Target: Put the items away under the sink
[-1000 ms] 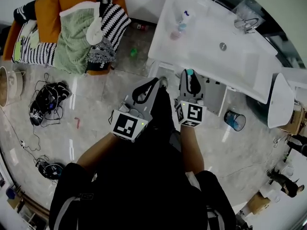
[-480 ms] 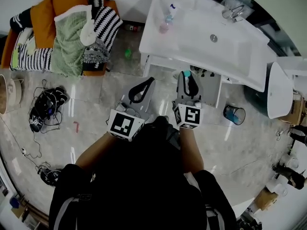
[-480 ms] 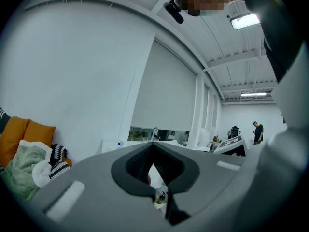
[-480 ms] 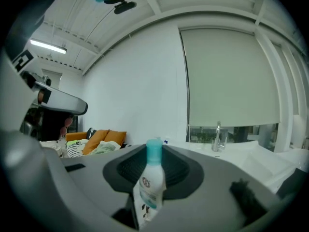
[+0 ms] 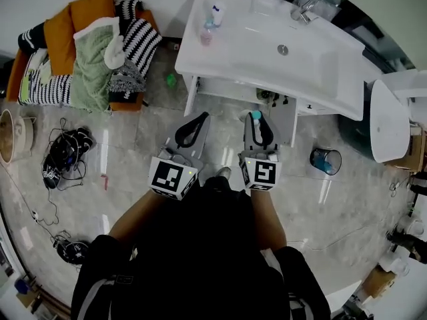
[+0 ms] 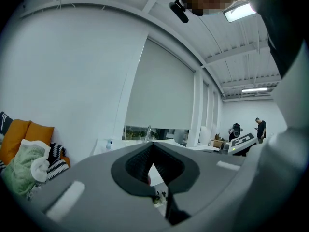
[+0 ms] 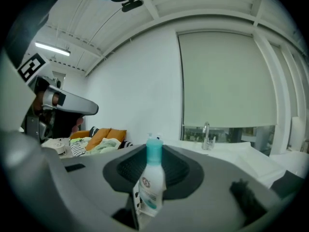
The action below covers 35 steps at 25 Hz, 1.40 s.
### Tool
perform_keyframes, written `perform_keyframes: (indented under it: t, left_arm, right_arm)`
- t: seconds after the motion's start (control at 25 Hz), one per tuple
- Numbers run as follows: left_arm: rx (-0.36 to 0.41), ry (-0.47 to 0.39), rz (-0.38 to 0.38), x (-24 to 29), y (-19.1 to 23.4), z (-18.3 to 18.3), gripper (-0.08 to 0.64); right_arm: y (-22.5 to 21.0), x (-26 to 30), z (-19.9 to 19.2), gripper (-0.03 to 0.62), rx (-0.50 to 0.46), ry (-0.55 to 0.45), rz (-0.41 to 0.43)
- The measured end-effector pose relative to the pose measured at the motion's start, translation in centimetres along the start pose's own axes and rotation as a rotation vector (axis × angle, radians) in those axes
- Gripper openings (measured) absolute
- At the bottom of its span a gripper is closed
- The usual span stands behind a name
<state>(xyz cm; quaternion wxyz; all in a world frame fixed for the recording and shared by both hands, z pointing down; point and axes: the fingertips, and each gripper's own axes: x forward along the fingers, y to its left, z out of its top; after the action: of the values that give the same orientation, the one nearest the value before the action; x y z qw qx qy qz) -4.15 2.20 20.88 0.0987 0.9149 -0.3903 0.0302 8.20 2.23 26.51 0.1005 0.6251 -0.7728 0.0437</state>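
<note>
1. Left hand-held gripper (image 5: 201,117): held out in front of the body on a bare forearm and angled slightly towards the right. It points at the sink unit (image 5: 313,69), with its marker cube facing up. Its jaws meet at the tips and hold nothing.
2. Right hand-held gripper (image 5: 258,119): held out just beside the left one, forearm straight ahead, pointing at the front of the sink unit. Its jaws are closed on a bottle.
3. Bottle (image 7: 150,178): white body, teal cap, printed label. It stands upright between the right jaws with its cap clear of the pads, above the floor (image 5: 167,172) and just short of the sink unit.
4. Open shelf (image 5: 227,89): under the white surface, directly ahead of both grippers.
5. Two small bottles (image 5: 212,19): on the left end of the surface, well apart from the tap (image 5: 303,9).
6. Sofa (image 5: 87,52): orange cushions, green and striped throws, left of the sink unit.
7. Blue bin (image 5: 325,161): on the floor to the right.
</note>
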Motion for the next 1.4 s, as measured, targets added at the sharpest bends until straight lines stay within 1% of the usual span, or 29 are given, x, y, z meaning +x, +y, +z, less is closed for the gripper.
perform_keyframes:
  t: [0.16, 0.32, 0.44, 0.52, 0.64, 0.76, 0.92, 1.08, 1.16, 1.28, 1.4]
  left_arm:
    - [-0.001, -0.005, 0.021, 0.2, -3.1, -0.4, 0.008]
    - [-0.007, -0.009, 0.028, 0.5, -5.9, -1.4, 0.008]
    - [-0.015, -0.002, 0.028, 0.7, -7.9, -2.2, 0.008]
    - [-0.013, 0.005, 0.030, 0.9, -9.0, -2.8, 0.008]
    - [-0.011, 0.020, 0.029, 1.4, -10.1, -3.8, 0.008]
    - [-0.011, 0.038, 0.026, 2.2, -10.5, -5.0, 0.008]
    - [-0.005, 0.047, 0.022, 3.5, -10.9, -5.9, 0.008]
    - [0.015, 0.071, -0.028, 4.9, -10.9, -6.5, 0.008]
    - [0.026, 0.065, -0.062, 5.9, -10.2, -6.6, 0.008]
    - [-0.011, 0.076, -0.110, 7.7, -9.4, -7.6, 0.008]
    - [-0.062, 0.113, -0.152, 8.8, -9.4, -9.3, 0.008]
  right_arm:
    - [-2.2, -3.0, -0.5, 0.106, 0.001, -0.030, 0.002]
    - [-4.1, -5.3, -1.9, 0.106, 0.018, -0.010, -0.002]
    - [-5.3, -6.9, -2.7, 0.106, 0.018, -0.033, 0.000]
    - [-6.2, -7.8, -3.6, 0.106, 0.024, -0.021, -0.002]
    - [-7.1, -8.7, -5.1, 0.106, 0.032, 0.009, -0.008]
    - [-8.0, -8.8, -5.8, 0.106, 0.033, -0.023, -0.018]
    - [-9.1, -8.5, -7.2, 0.106, 0.056, -0.025, -0.032]
    - [-9.2, -7.8, -8.8, 0.106, 0.072, 0.002, -0.058]
    - [-9.1, -7.2, -9.3, 0.106, 0.084, 0.014, -0.078]
    - [-9.3, -6.2, -10.3, 0.106, 0.098, 0.030, -0.107]
    - [-9.7, -5.5, -11.6, 0.106, 0.094, 0.056, -0.143]
